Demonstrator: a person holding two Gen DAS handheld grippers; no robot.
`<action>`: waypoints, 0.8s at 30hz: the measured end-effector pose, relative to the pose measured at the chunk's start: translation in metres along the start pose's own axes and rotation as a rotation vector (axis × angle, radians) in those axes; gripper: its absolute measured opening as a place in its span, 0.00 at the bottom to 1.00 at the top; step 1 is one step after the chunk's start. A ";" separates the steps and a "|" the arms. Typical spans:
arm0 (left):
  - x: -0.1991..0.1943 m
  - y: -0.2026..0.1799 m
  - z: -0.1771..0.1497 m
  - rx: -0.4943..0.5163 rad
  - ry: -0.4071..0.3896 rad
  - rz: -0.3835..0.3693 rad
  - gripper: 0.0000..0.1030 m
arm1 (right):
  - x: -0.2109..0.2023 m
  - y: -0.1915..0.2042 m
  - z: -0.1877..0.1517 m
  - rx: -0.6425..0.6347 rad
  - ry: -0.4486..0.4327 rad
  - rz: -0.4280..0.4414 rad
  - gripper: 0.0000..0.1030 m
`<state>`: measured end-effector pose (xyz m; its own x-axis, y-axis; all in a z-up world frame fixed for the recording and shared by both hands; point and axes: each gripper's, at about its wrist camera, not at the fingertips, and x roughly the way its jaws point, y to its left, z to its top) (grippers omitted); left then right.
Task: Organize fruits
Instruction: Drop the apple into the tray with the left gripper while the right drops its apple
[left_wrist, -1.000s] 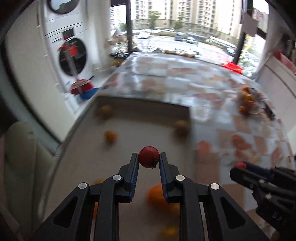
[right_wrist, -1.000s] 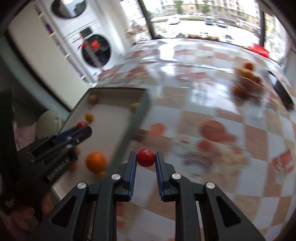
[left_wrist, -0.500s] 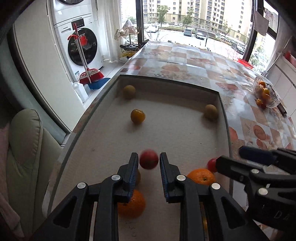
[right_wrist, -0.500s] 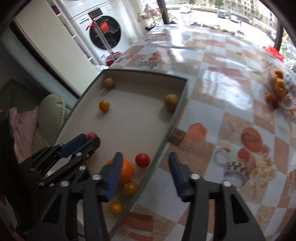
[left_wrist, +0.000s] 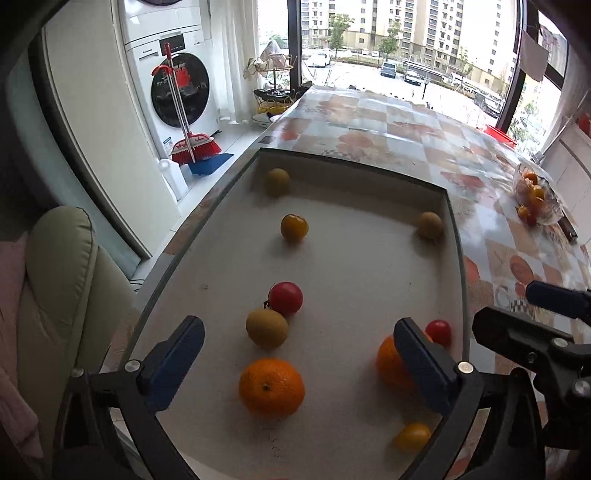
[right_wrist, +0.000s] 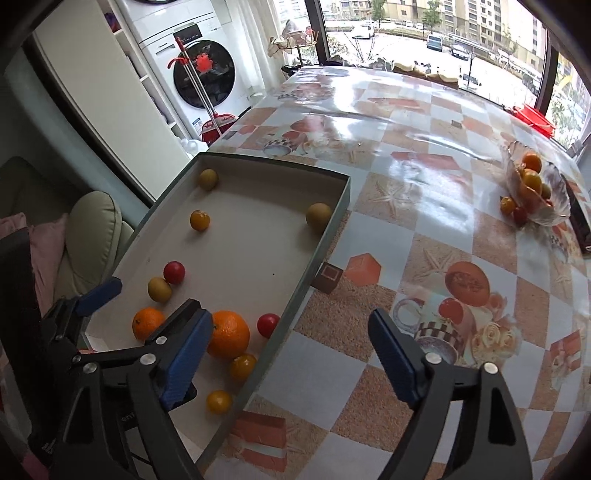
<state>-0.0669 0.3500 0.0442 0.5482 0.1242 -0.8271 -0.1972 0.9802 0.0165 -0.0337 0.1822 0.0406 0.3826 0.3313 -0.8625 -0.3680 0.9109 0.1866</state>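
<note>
Checkered tablecloth (right_wrist: 424, 229) carries a shallow tray (left_wrist: 452, 236) at its left edge, holding loose fruit. Left gripper (left_wrist: 299, 354) and right gripper (right_wrist: 291, 343) have just been opening and stand wide, gripping nothing. One red tomato (left_wrist: 285, 297) lies mid-tray, the other tomato (right_wrist: 268, 324) against the tray's right wall.

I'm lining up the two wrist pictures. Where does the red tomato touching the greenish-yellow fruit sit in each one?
Left wrist: the red tomato lies mid-tray, just above centre between the open fingers, touching the greenish-yellow fruit below it.
Right wrist: the same tomato is at the left, near the tray's left side, upper right of that fruit.
Shared landmark: the washing machine at upper left.
</note>
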 end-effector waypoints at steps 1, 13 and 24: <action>-0.001 -0.001 -0.001 0.008 0.001 -0.001 1.00 | -0.002 0.000 -0.001 -0.005 0.001 -0.008 0.86; -0.011 -0.001 -0.015 0.068 0.001 0.025 1.00 | -0.006 0.015 -0.006 -0.100 0.016 -0.125 0.87; -0.016 0.003 -0.026 0.084 0.003 0.066 1.00 | -0.009 0.031 -0.010 -0.196 0.005 -0.202 0.88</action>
<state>-0.0968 0.3467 0.0428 0.5339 0.1889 -0.8242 -0.1641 0.9793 0.1181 -0.0571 0.2056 0.0490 0.4605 0.1461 -0.8755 -0.4422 0.8930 -0.0836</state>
